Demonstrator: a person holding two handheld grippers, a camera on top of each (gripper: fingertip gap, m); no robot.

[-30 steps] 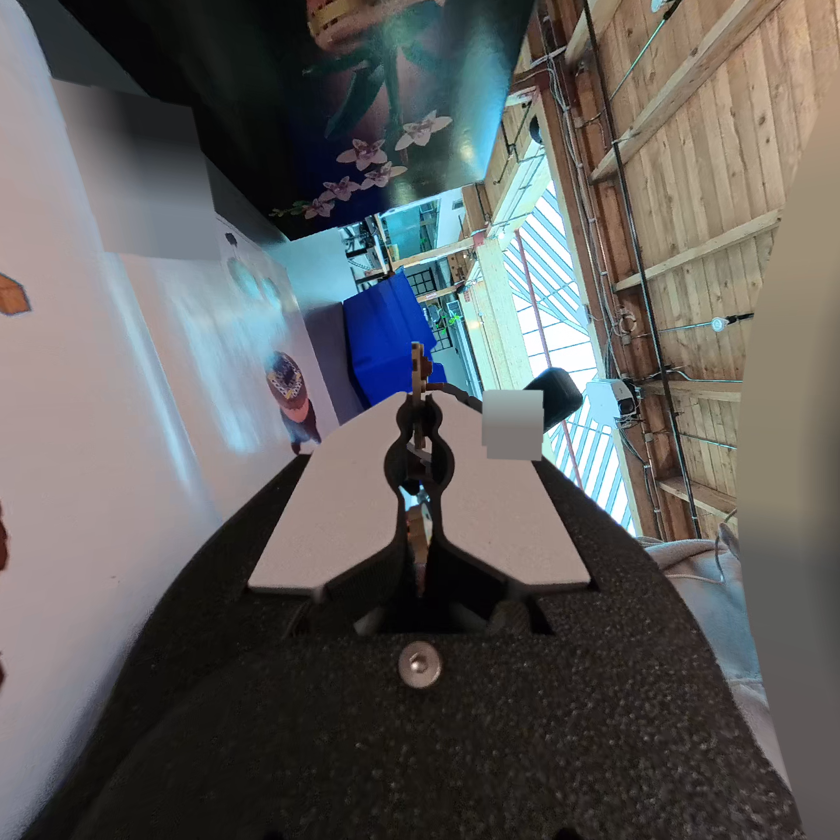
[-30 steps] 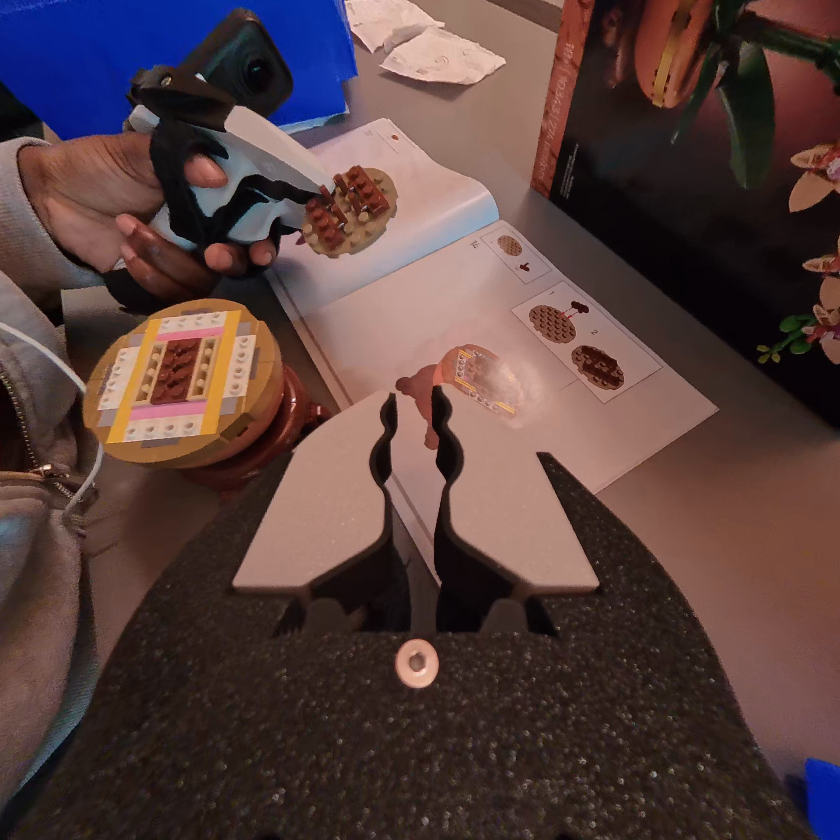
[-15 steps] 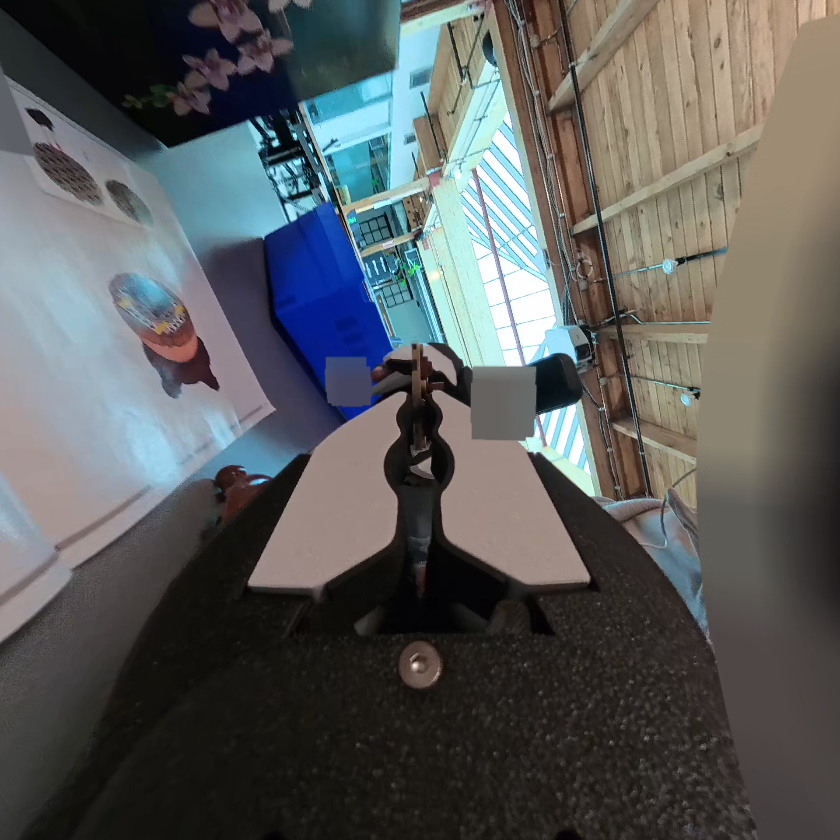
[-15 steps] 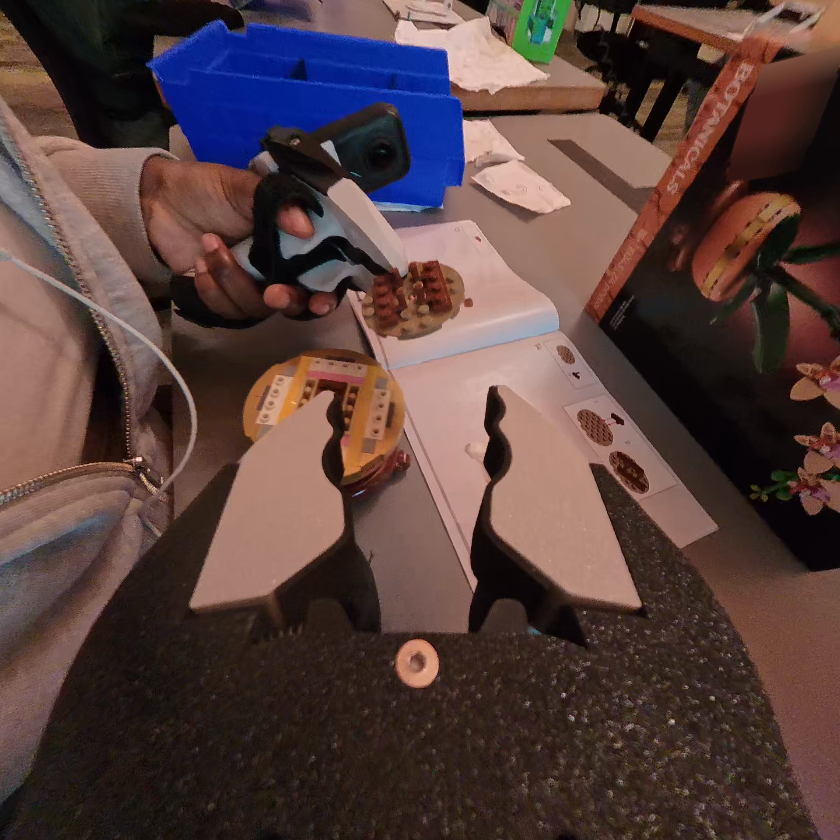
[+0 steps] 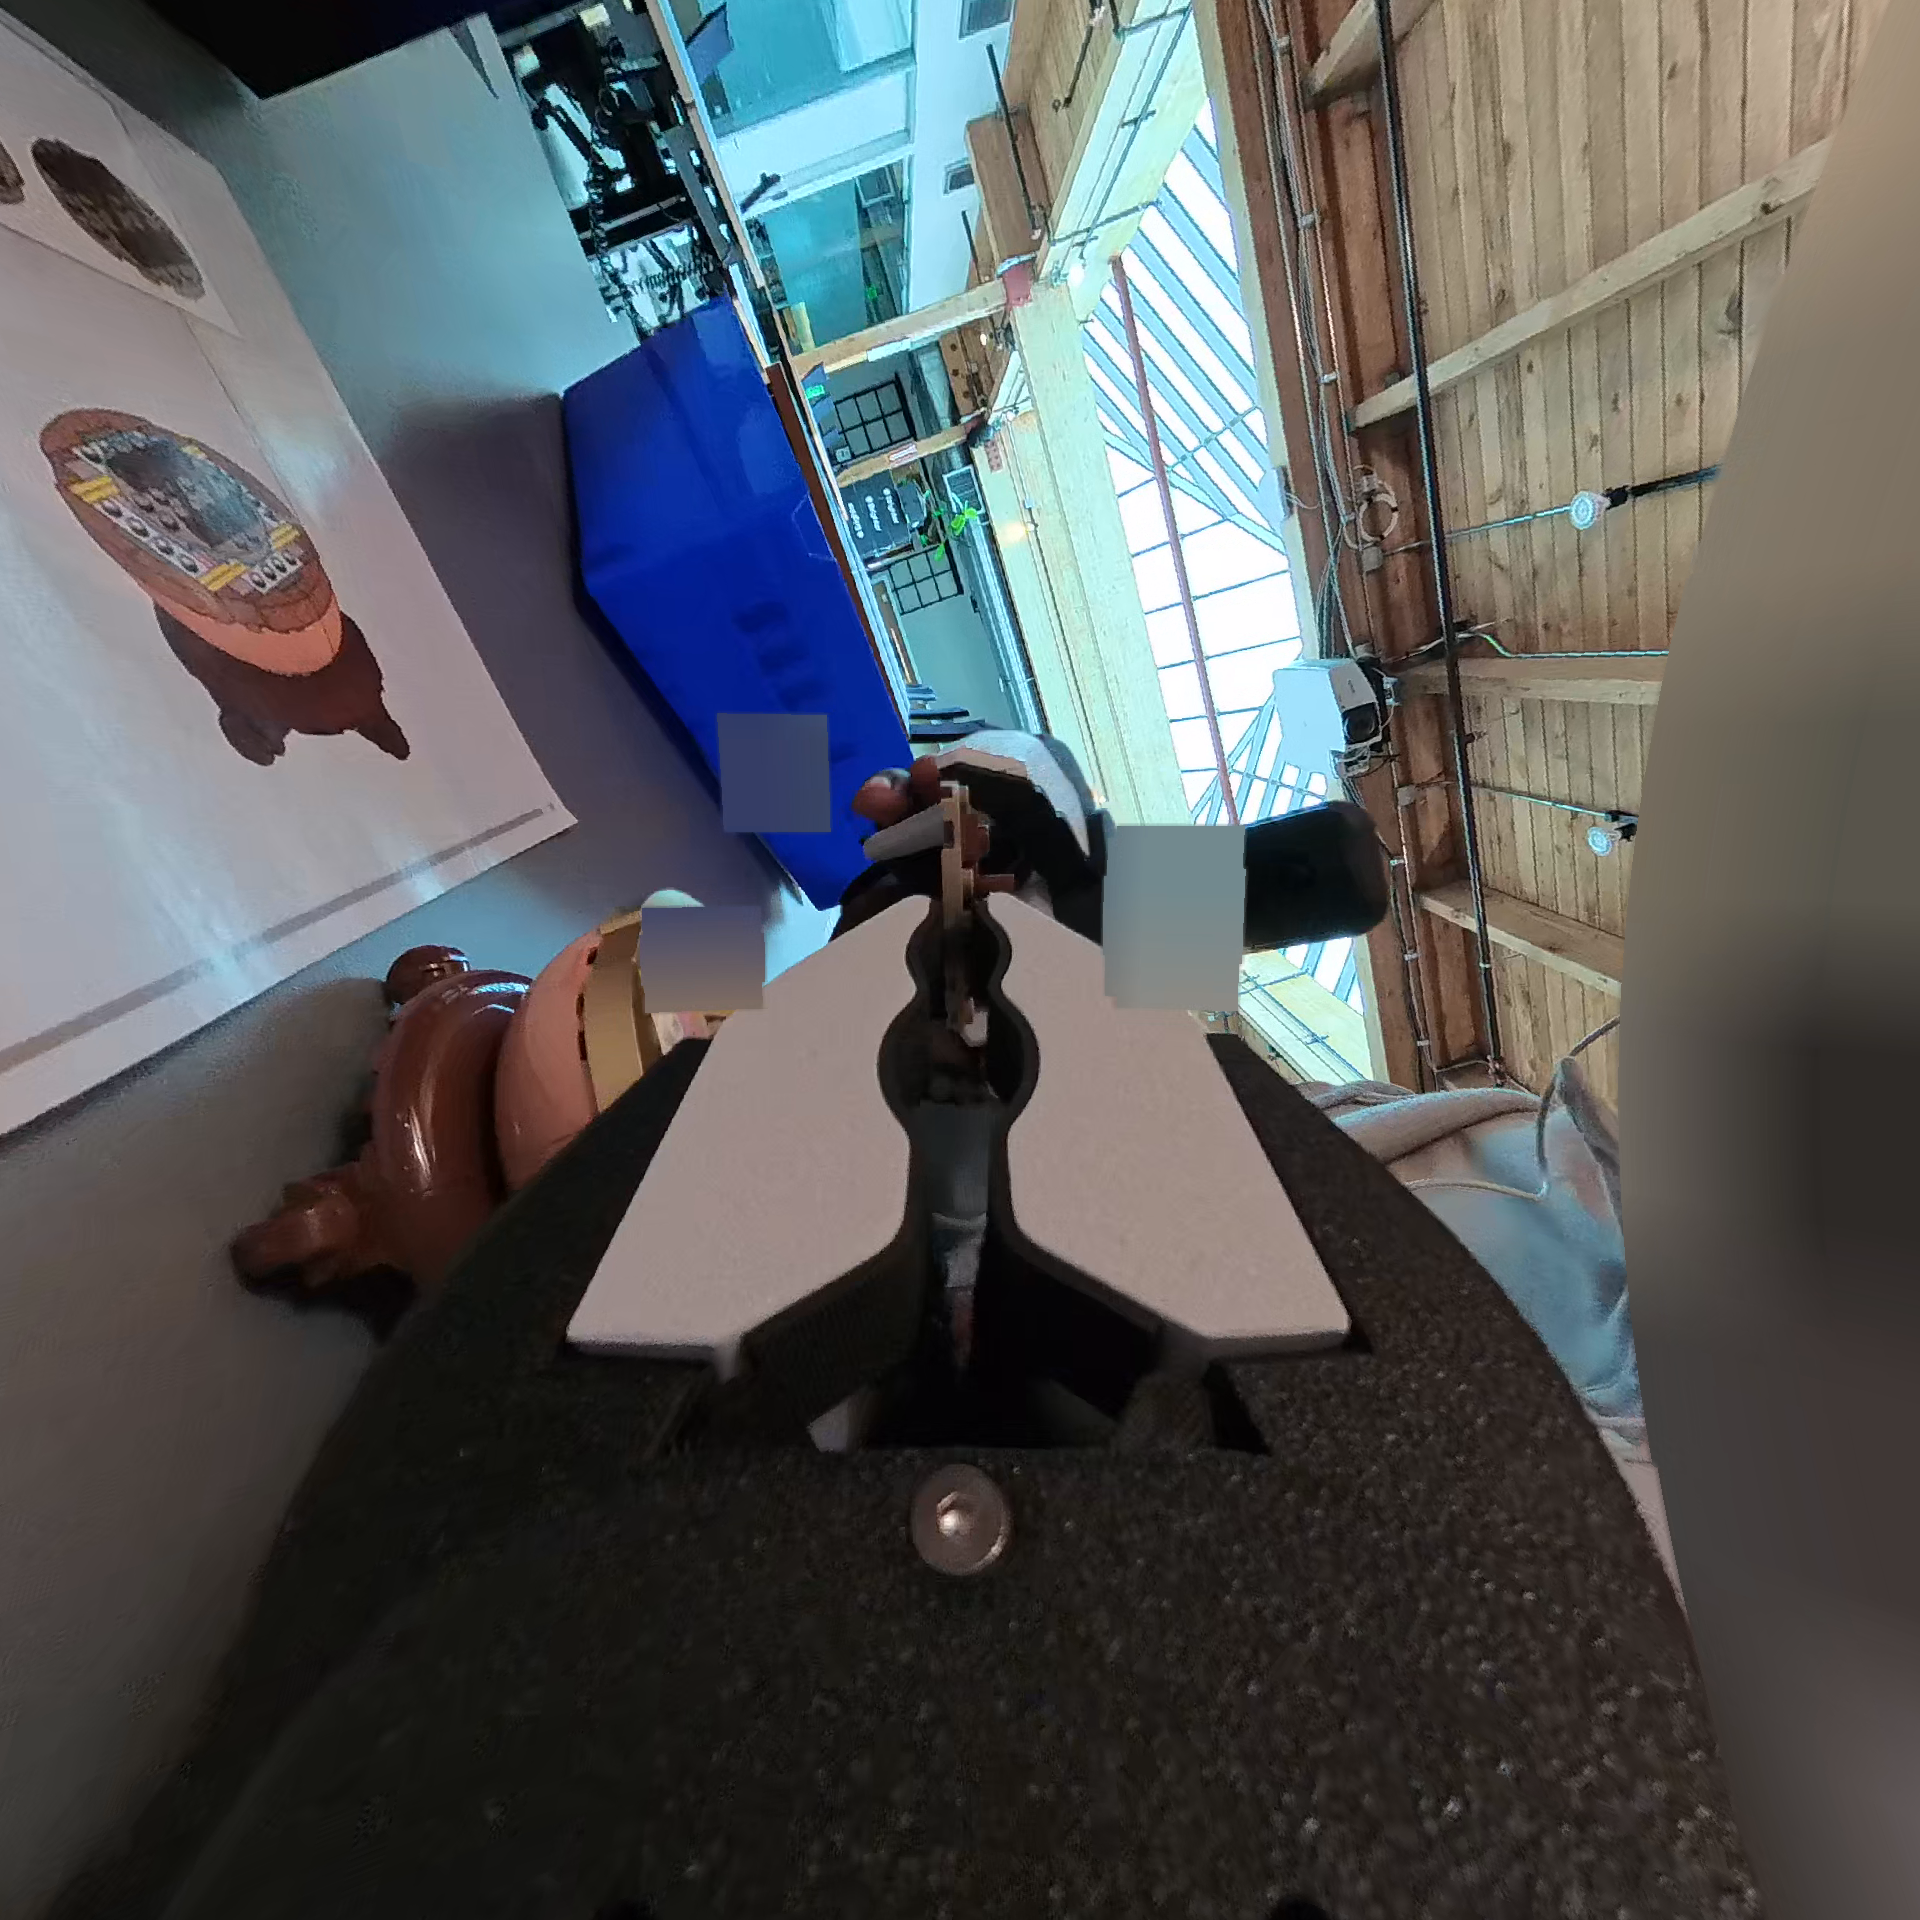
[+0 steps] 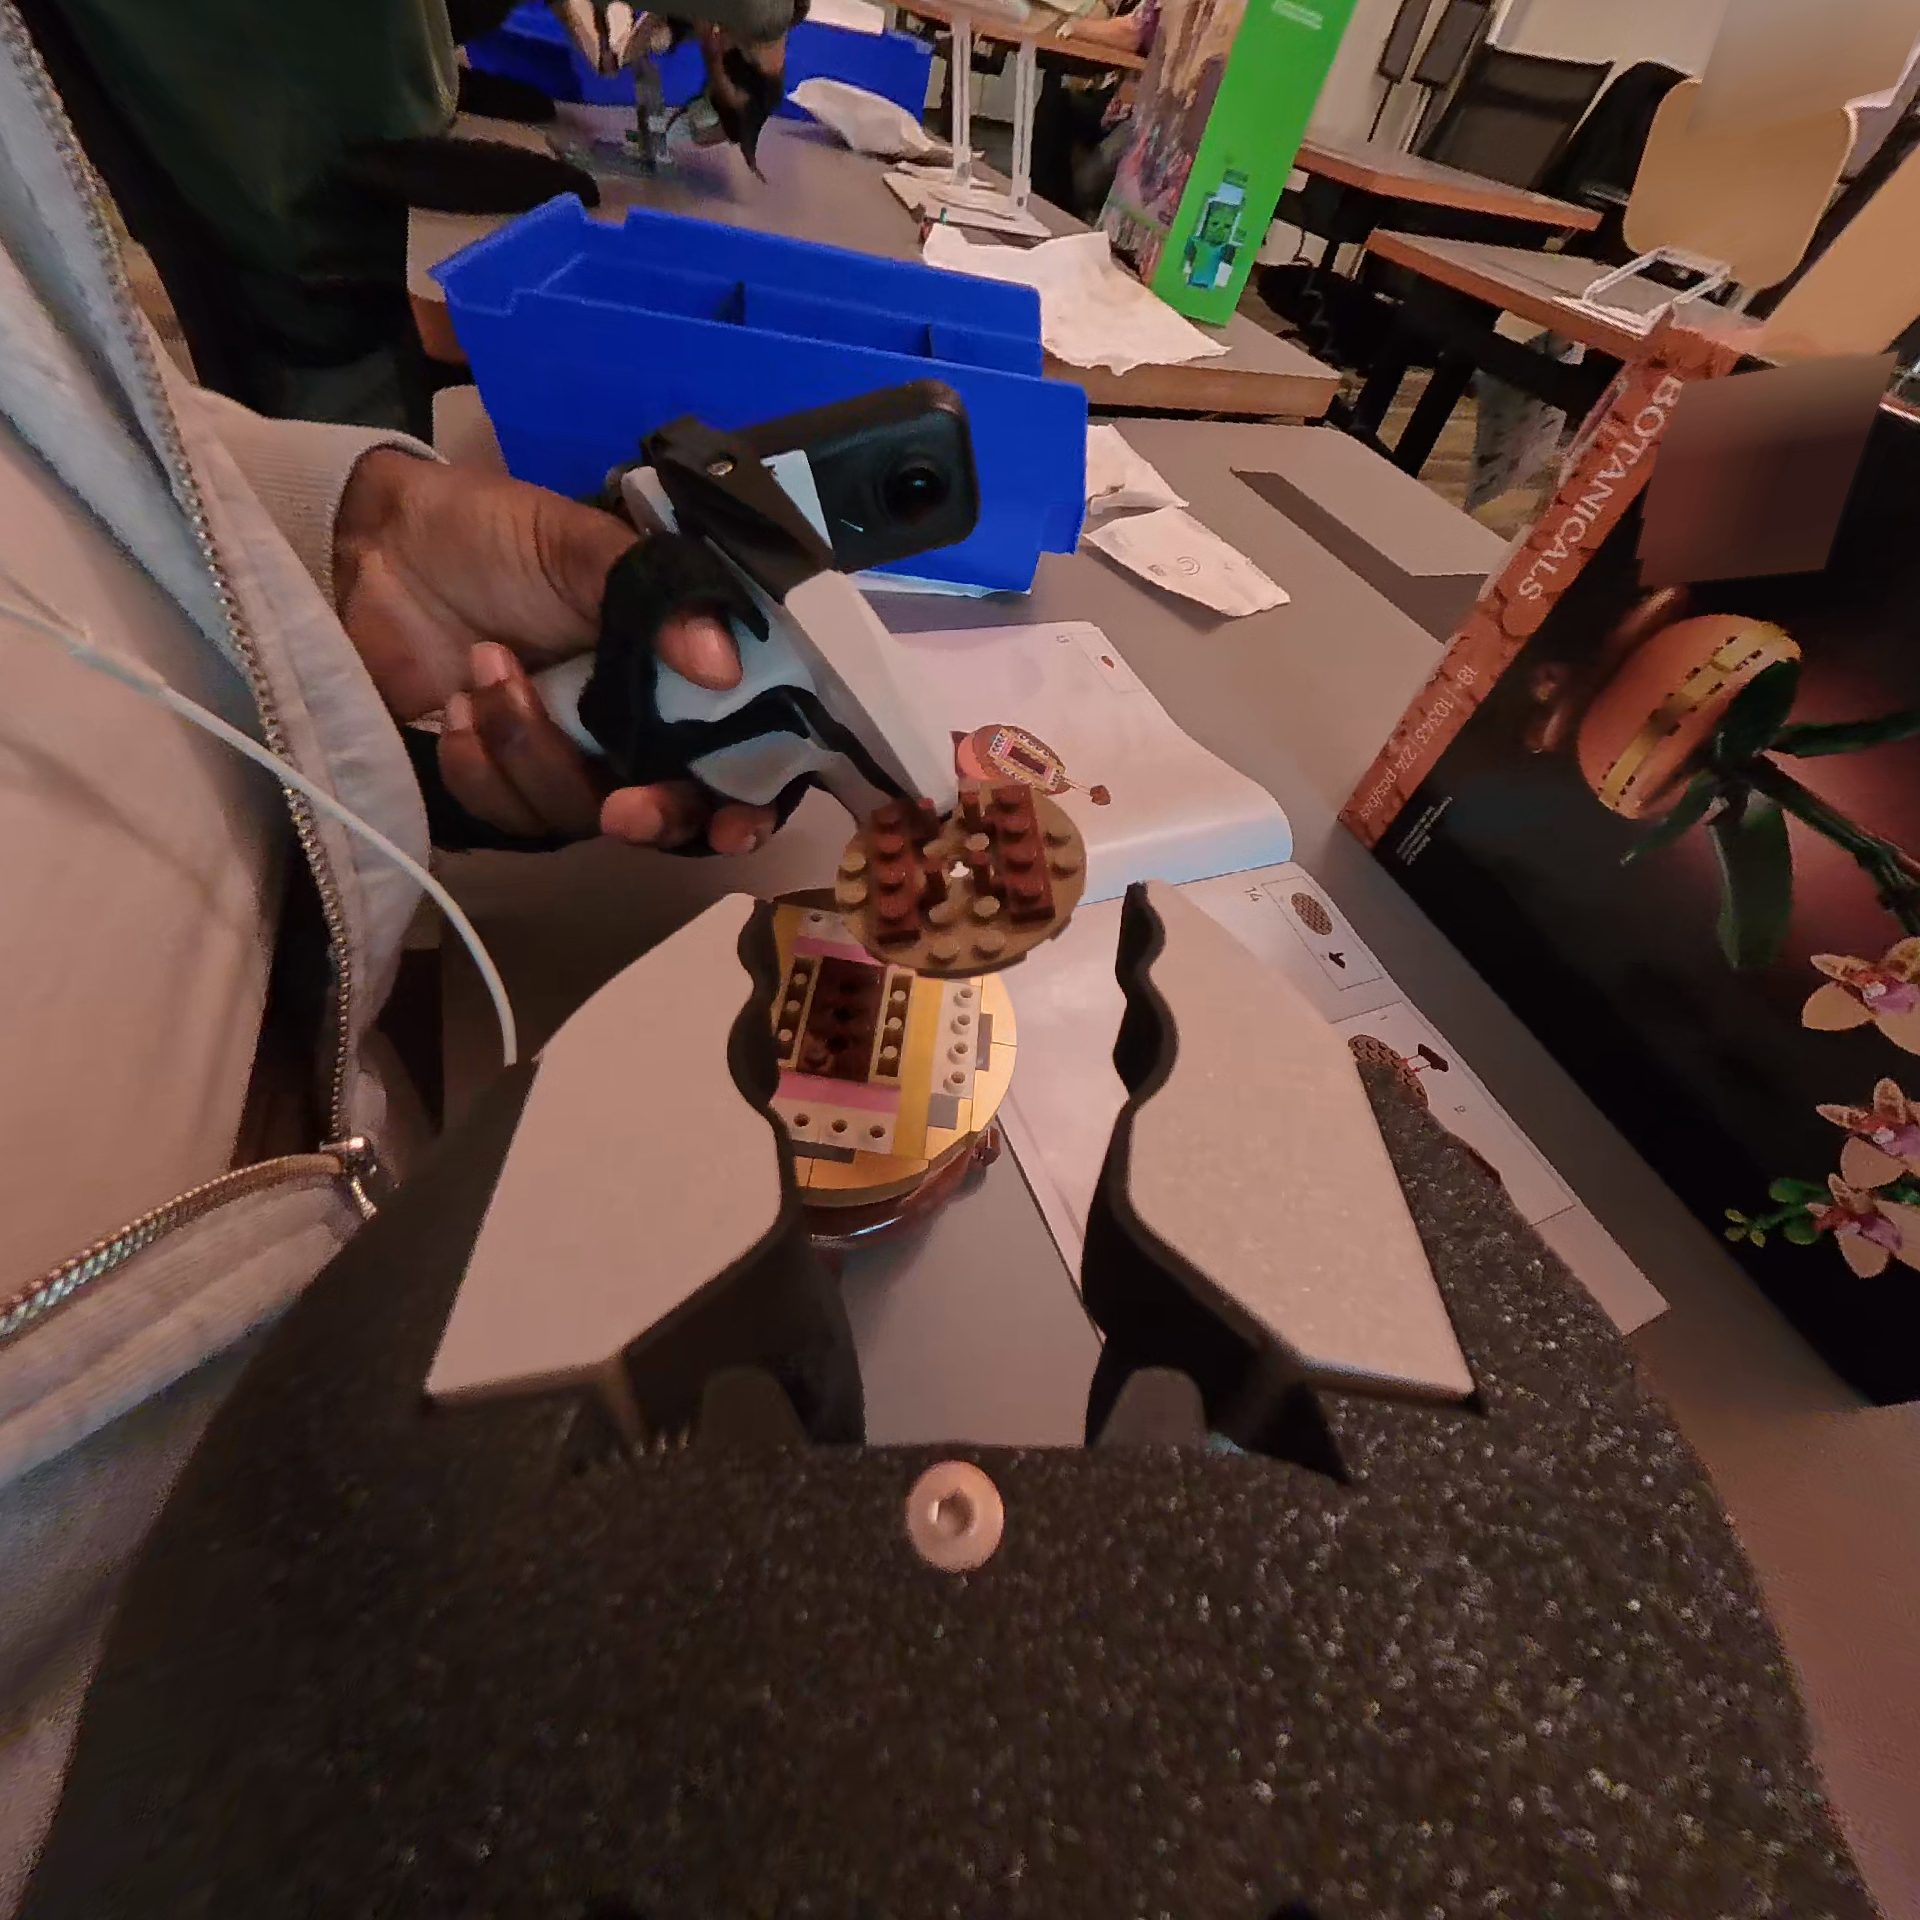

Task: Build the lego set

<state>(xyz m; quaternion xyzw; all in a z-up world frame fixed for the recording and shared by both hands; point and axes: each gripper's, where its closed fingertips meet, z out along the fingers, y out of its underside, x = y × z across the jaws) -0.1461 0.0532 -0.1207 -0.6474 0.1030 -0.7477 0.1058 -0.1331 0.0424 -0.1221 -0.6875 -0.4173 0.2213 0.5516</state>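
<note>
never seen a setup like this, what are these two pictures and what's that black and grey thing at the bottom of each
That thing is a hand-held two-finger claw with a camera on it; the person holds one in each hand.

The left wrist view looks along the left claw, tipped sideways, so the room seems turned. It is shut on a round tan plate, seen edge-on.

The right wrist view looks along the right claw, open and empty. It shows the left one across from it, holding that plate with brown bricks above a round Lego pot.

On the grey table also lie an open instruction booklet, a blue bin and the set's box.
</note>
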